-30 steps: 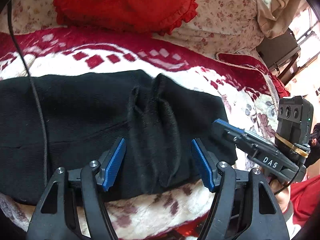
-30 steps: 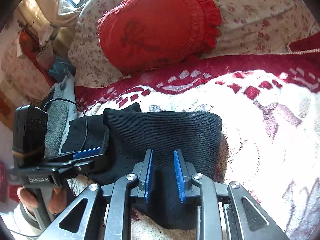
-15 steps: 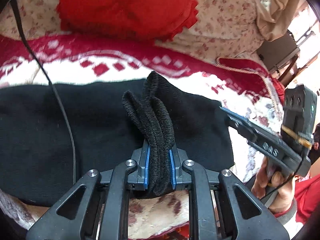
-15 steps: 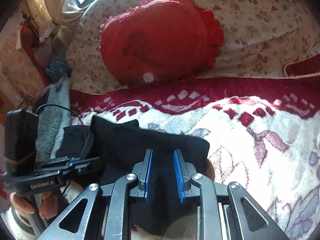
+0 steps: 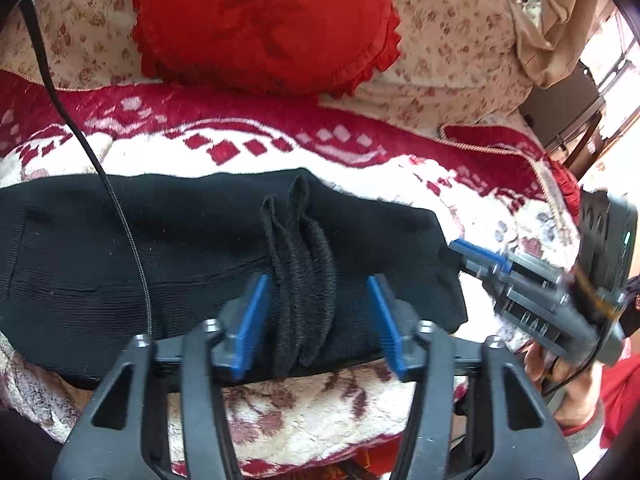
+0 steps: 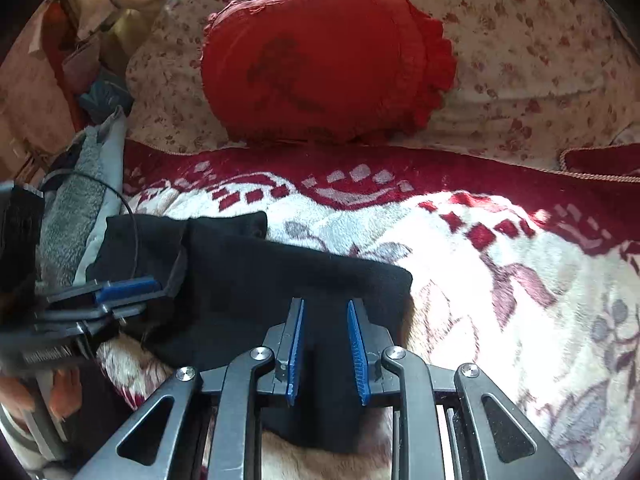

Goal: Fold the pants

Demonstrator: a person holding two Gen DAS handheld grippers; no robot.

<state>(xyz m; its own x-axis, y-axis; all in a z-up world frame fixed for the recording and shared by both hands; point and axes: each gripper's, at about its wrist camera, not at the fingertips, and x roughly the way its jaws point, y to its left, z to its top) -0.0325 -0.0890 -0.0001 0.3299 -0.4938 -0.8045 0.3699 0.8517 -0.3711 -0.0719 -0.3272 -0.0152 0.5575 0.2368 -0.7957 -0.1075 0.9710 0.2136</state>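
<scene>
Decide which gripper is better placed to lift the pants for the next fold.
Right. The right gripper has the black pants between its jaws; the left gripper's jaws are opening around a bunched ridge.

You have a red ruffled cushion (image 5: pixel 266 26) at the bed's far edge, lying on a floral sheet (image 6: pixel 520 80). A red-and-white patterned blanket (image 6: pixel 500 280) covers the bed's middle. Grey fleece fabric (image 6: pixel 76 200) lies bunched at its left edge.
</scene>
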